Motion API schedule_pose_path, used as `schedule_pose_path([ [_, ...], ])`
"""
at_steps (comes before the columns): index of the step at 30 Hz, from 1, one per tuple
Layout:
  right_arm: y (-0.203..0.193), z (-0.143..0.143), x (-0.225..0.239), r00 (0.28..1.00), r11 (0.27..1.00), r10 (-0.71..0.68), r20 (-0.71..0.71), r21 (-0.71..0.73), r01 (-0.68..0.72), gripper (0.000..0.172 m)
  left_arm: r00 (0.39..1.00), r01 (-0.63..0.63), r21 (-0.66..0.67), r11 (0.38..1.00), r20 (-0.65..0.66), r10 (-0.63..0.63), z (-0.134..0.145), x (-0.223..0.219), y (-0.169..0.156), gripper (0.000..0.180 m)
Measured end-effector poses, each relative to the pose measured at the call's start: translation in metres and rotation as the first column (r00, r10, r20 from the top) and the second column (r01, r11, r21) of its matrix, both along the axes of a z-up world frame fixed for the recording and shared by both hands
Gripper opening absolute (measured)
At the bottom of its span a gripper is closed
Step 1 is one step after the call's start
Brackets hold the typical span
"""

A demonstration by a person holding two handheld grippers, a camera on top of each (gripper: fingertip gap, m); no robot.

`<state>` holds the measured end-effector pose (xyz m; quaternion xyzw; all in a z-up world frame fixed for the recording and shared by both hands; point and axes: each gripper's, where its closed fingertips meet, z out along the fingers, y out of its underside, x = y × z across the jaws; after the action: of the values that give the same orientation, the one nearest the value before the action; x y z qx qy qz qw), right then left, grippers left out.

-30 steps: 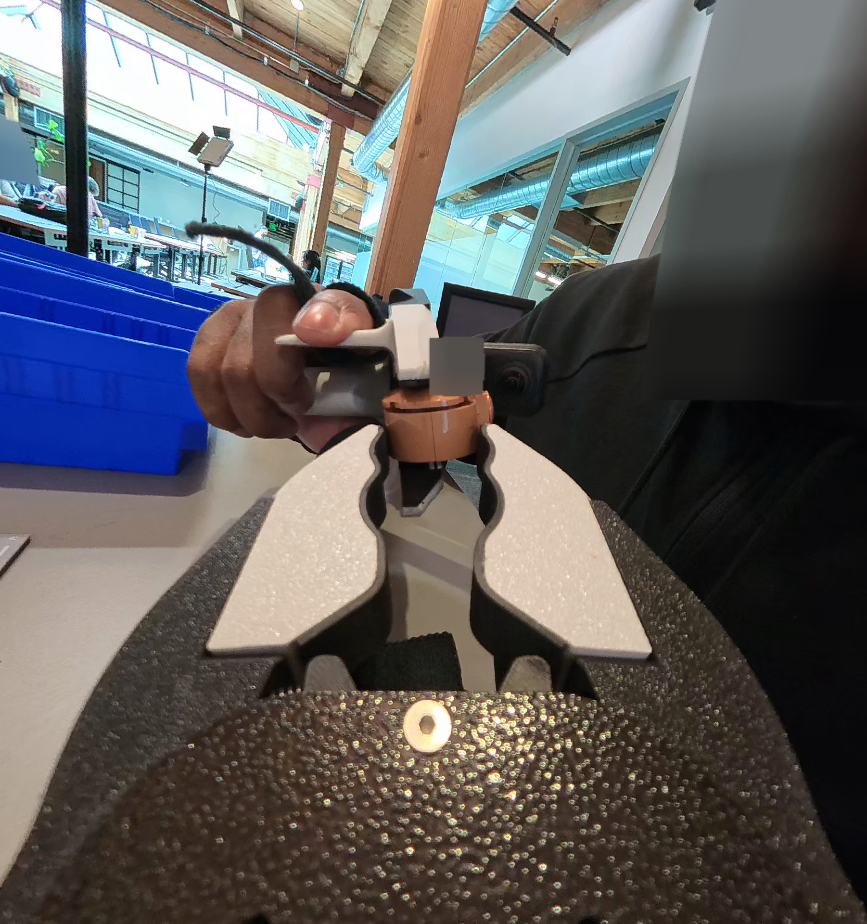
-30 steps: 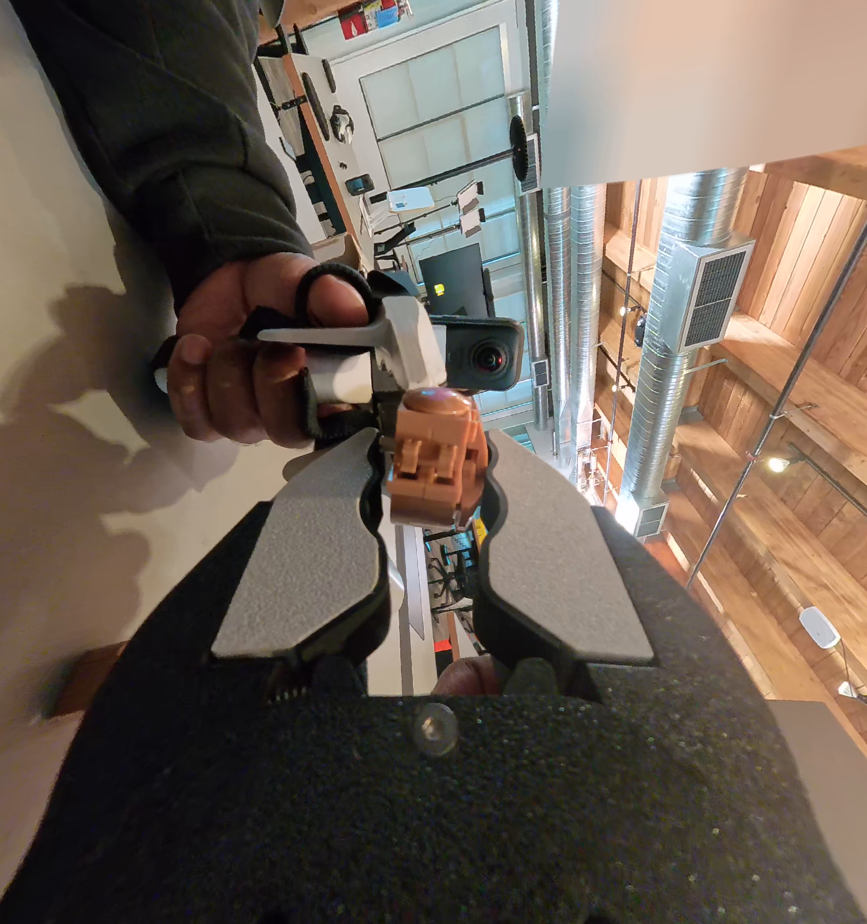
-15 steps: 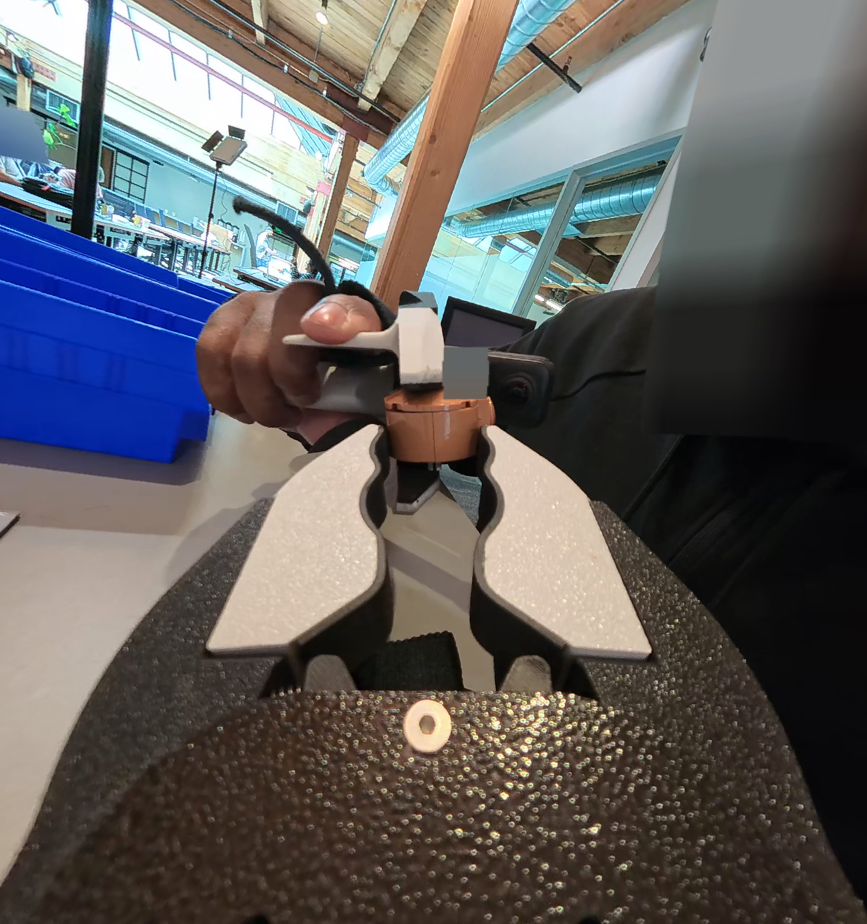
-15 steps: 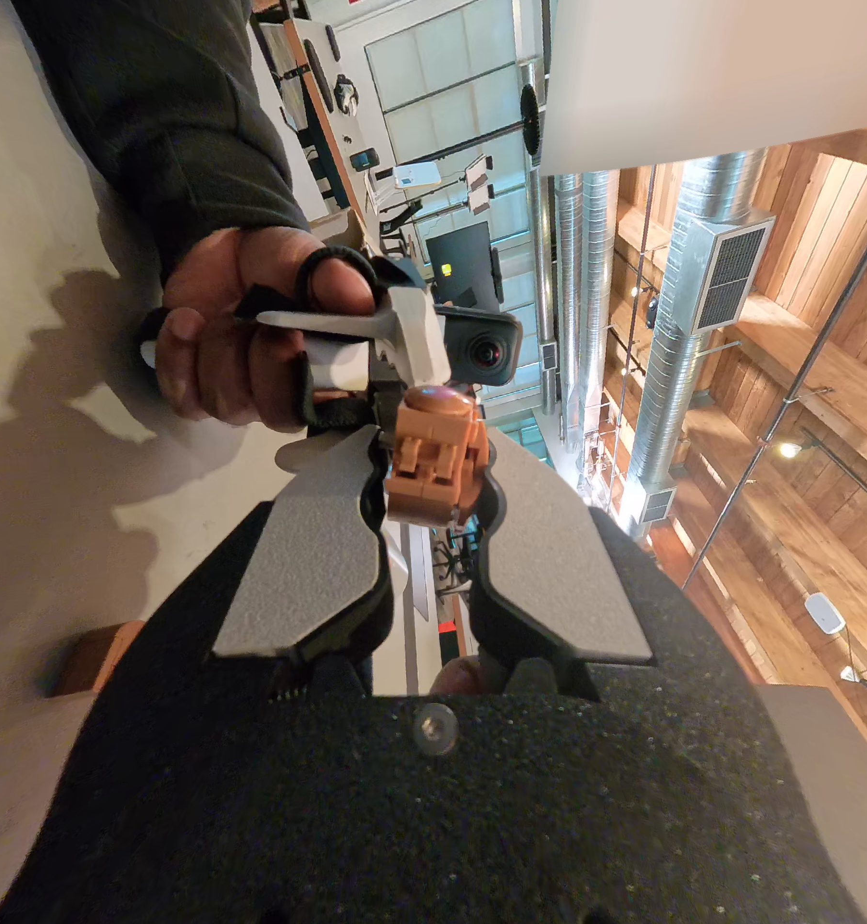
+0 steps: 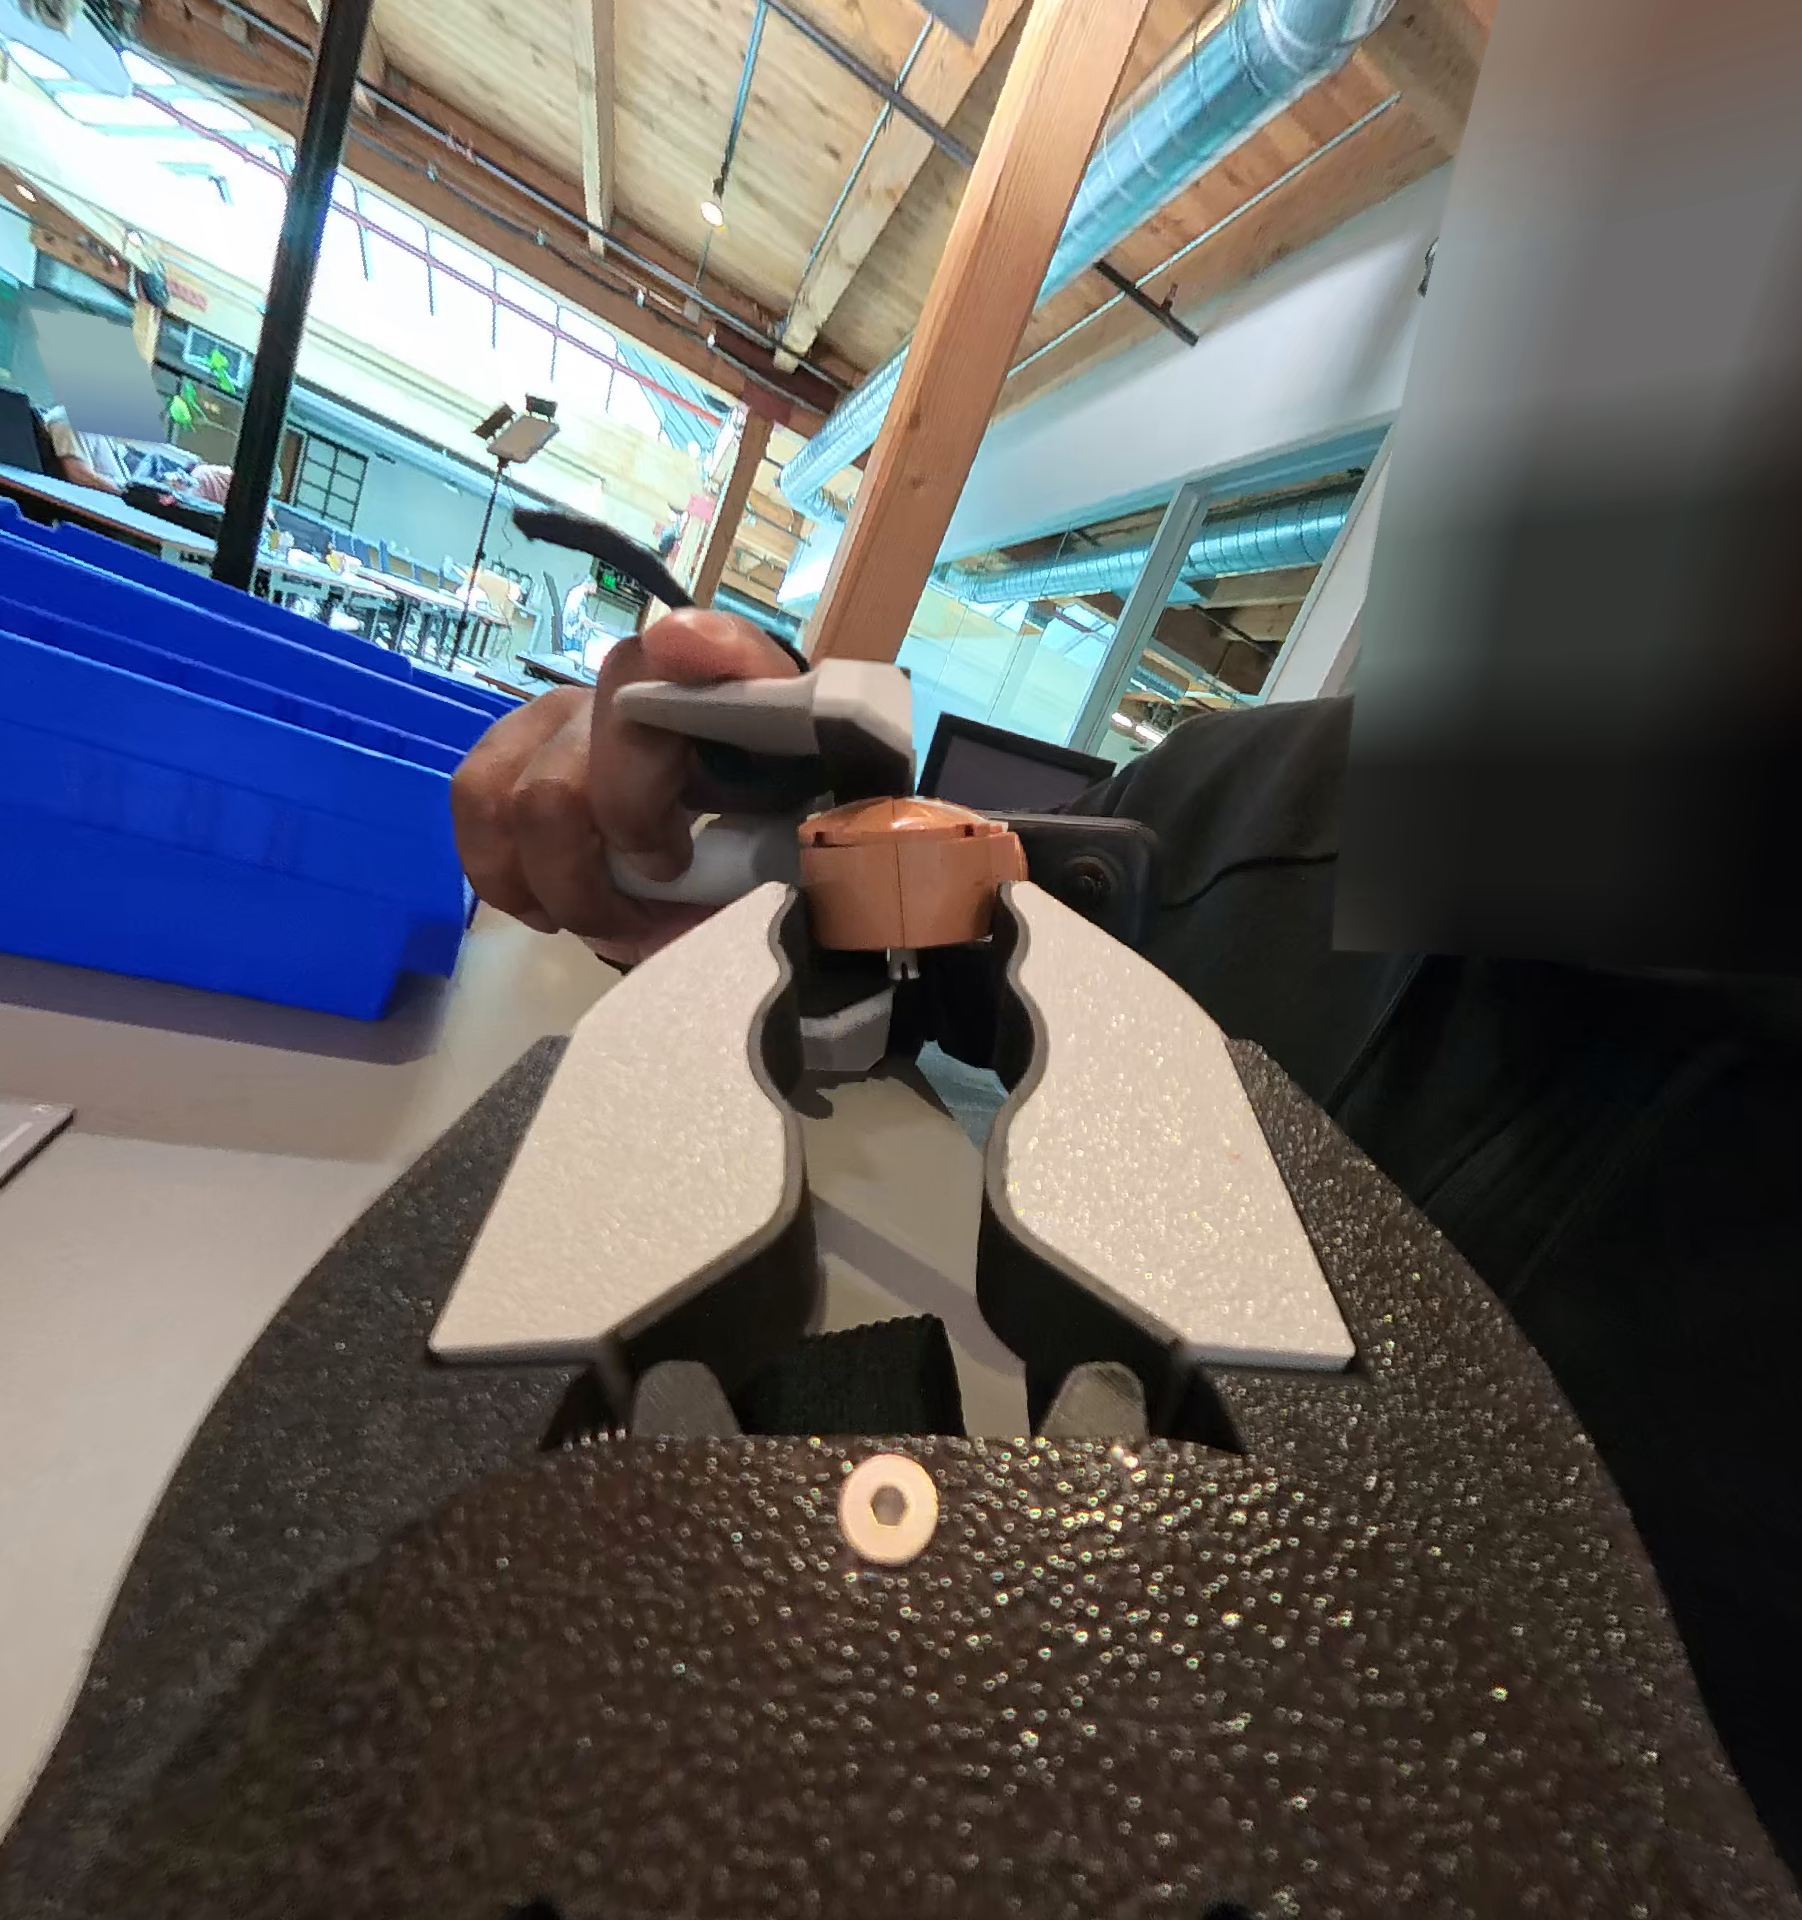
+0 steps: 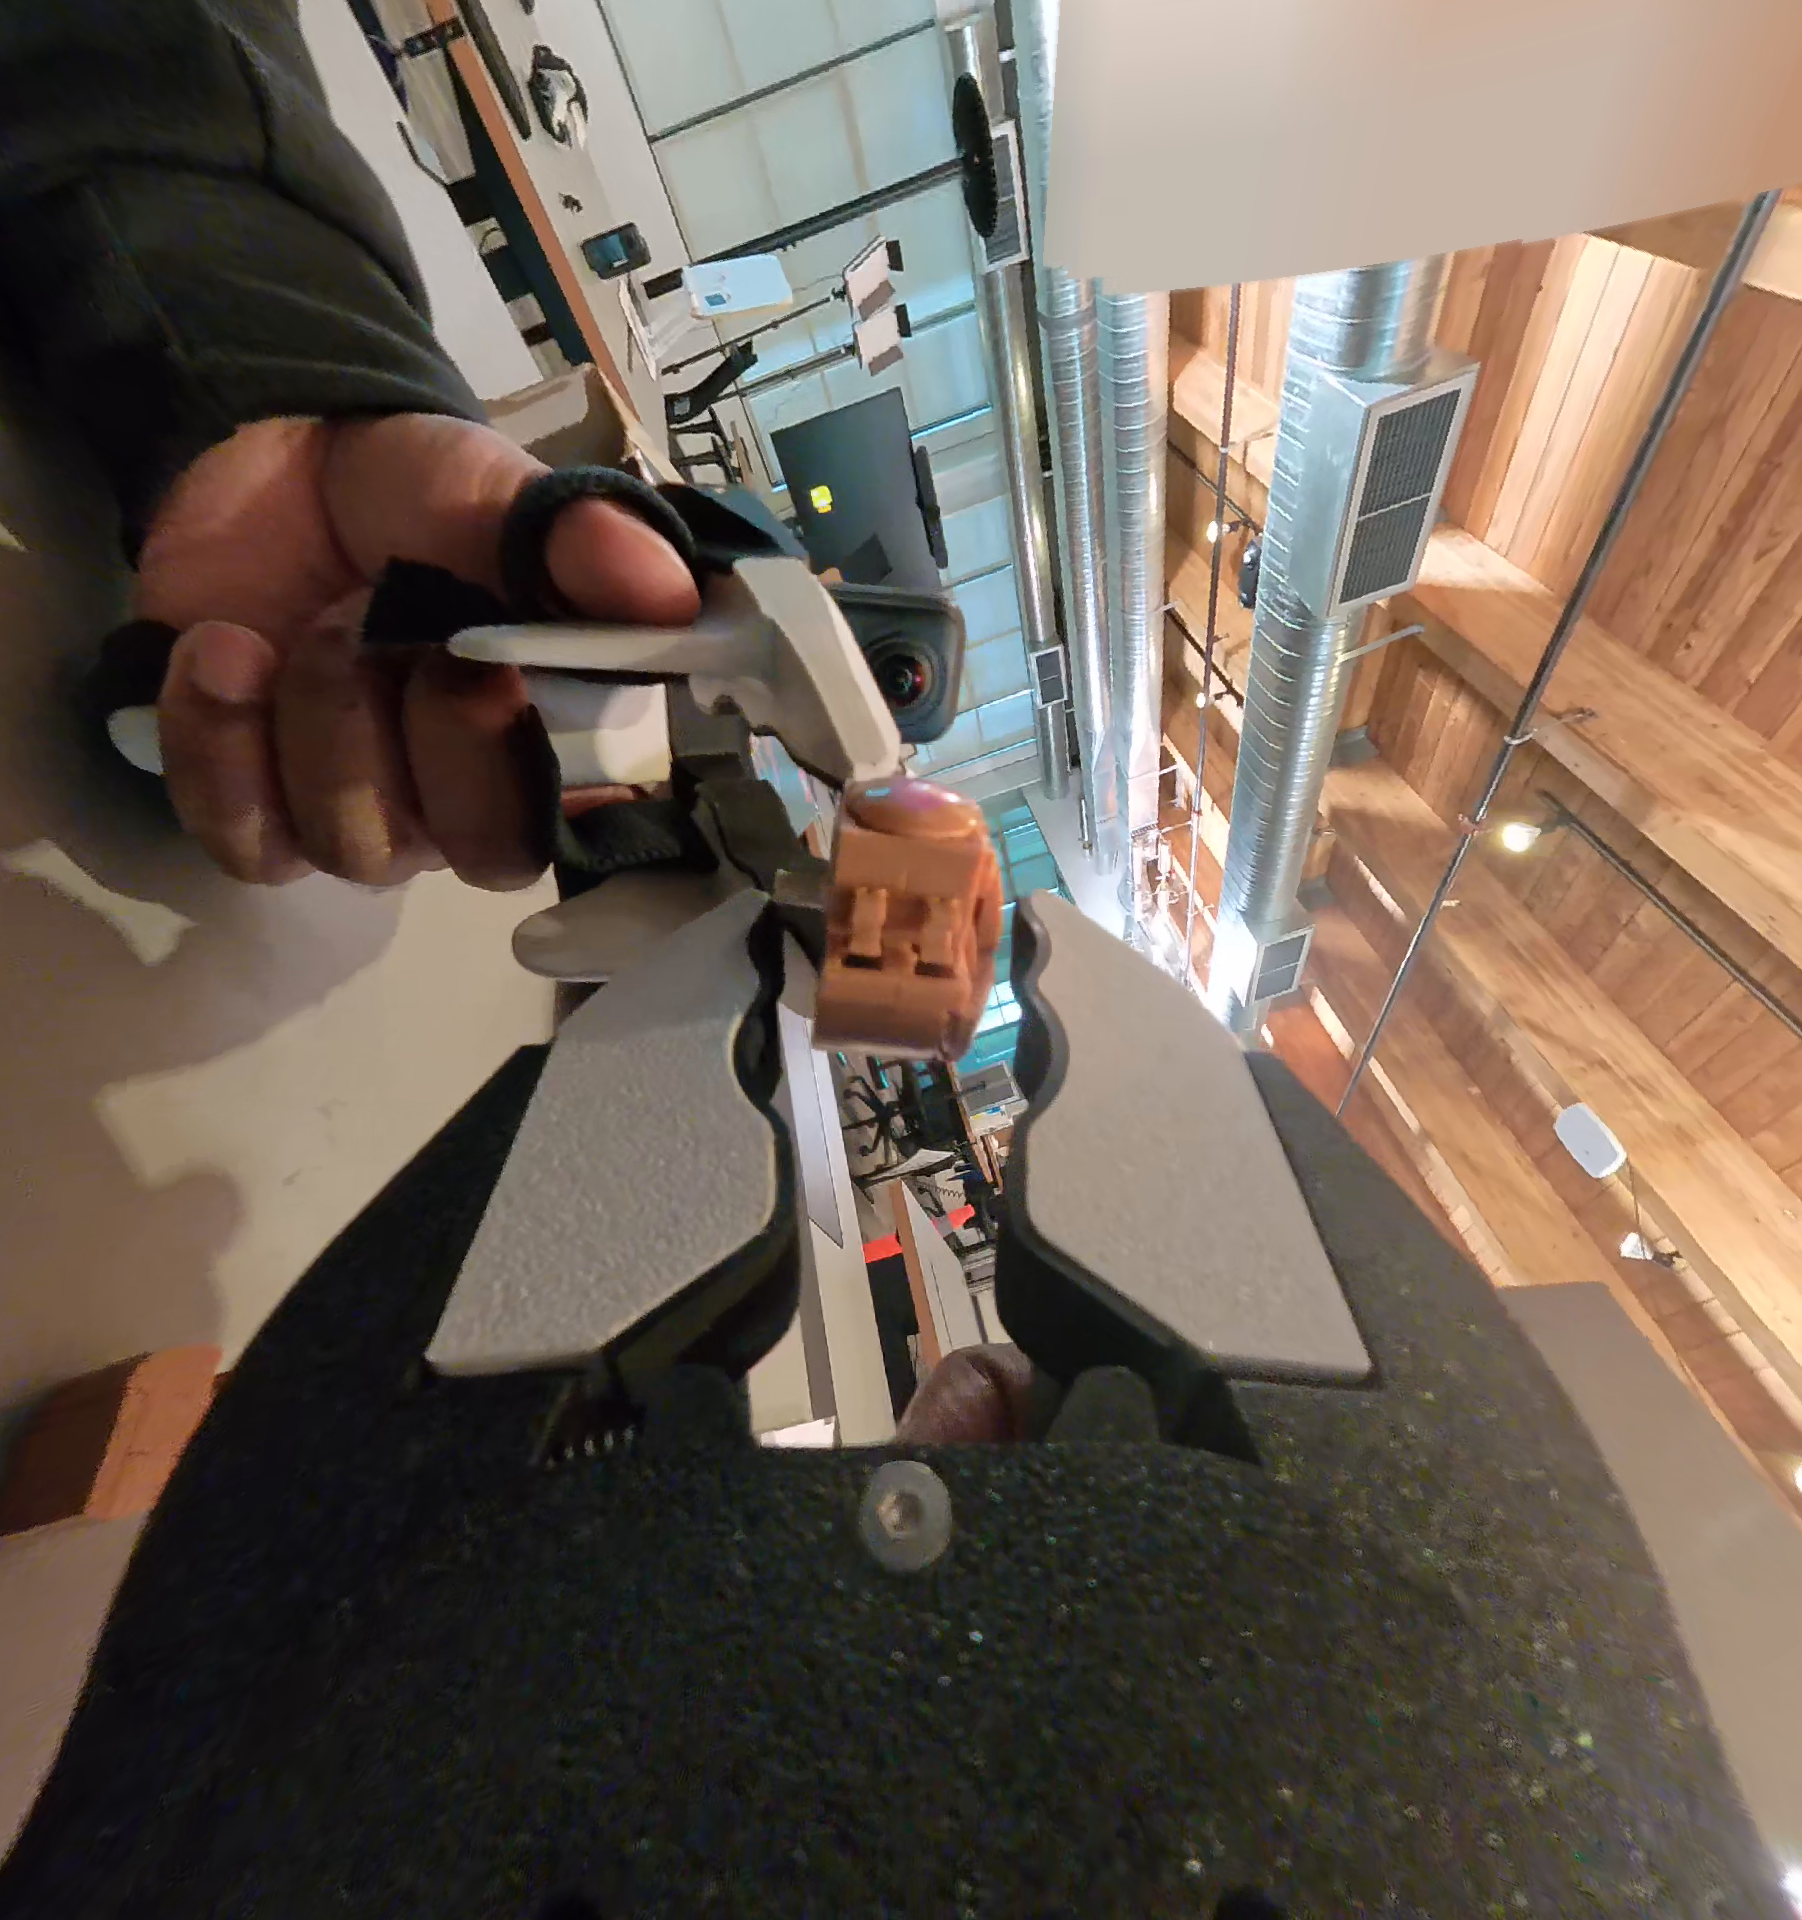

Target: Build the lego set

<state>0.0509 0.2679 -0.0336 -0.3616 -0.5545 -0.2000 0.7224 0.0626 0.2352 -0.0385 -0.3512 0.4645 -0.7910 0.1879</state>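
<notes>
Left wrist view: the left gripper (image 5: 902,914) has both grey fingertips pressed against the sides of a small brown toy-brick piece (image 5: 907,878), domed on top, held up at 12 o'clock above the pale table (image 5: 149,1299). Behind it, from 10 to 11 o'clock, a hand (image 5: 554,810) holds the other gripper. Blue bins (image 5: 149,810) stand on the table at 9 o'clock; a dark sleeve (image 5: 1292,831) fills the side at 3 o'clock.

Right wrist view: the right gripper (image 6: 907,966) stands apart around the same brick piece (image 6: 907,935). Its right finger (image 6: 1136,1091) shows a clear strip of background between pad and brick. The left pad's contact is hidden by the other gripper's dark fingers, so I cannot tell whether it touches. I count this gripper as not gripping. The hand (image 6: 357,675) on the left gripper sits at 10 o'clock.

Judgement on handling: the piece looks light, hard and smooth, built of several clipped-together parts with a seam down the front. It could slip on its rounded shell or split at the joints if squeezed hard. The flat side walls below the dome look the safest place to take hold.
</notes>
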Motion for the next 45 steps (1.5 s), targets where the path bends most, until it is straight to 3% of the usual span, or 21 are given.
schedule_pose_path([
  [4,-0.003,0.003,0.003,1.0,1.0,0.021,-0.009,-0.013,-0.021,0.043,1.0,-0.014,-0.005,1.0,0.004,0.014,0.002,0.0,0.004,0.033],
  [9,-0.005,0.0,0.003,1.0,1.0,0.015,0.026,0.018,-0.015,0.03,1.0,-0.02,-0.023,1.0,0.0,0.02,0.001,0.001,0.006,0.033],
  [28,0.0,-0.007,0.007,0.996,1.0,0.004,0.084,-0.016,-0.003,0.027,0.997,-0.066,-0.008,0.998,-0.034,0.066,-0.004,0.007,0.008,0.032],
  [36,0.003,0.0,0.008,0.999,0.999,-0.034,-0.001,-0.009,0.034,0.03,0.994,-0.112,0.006,0.994,0.012,0.112,0.002,0.005,0.013,0.033],
  [41,0.007,0.001,0.02,0.996,0.99,-0.027,-0.088,-0.143,0.014,0.039,0.985,-0.165,0.034,0.986,0.054,0.163,0.007,0.002,0.02,0.033],
  [43,0.01,-0.006,0.027,0.987,0.958,-0.034,-0.156,-0.287,-0.012,0.041,0.976,-0.211,0.096,0.973,0.081,0.203,0.006,0.0,0.024,0.033],
  [45,0.013,-0.017,0.034,0.967,0.871,-0.053,-0.248,-0.486,-0.077,0.043,0.957,-0.282,0.195,0.939,0.127,0.261,0.005,-0.001,0.029,0.033],
])
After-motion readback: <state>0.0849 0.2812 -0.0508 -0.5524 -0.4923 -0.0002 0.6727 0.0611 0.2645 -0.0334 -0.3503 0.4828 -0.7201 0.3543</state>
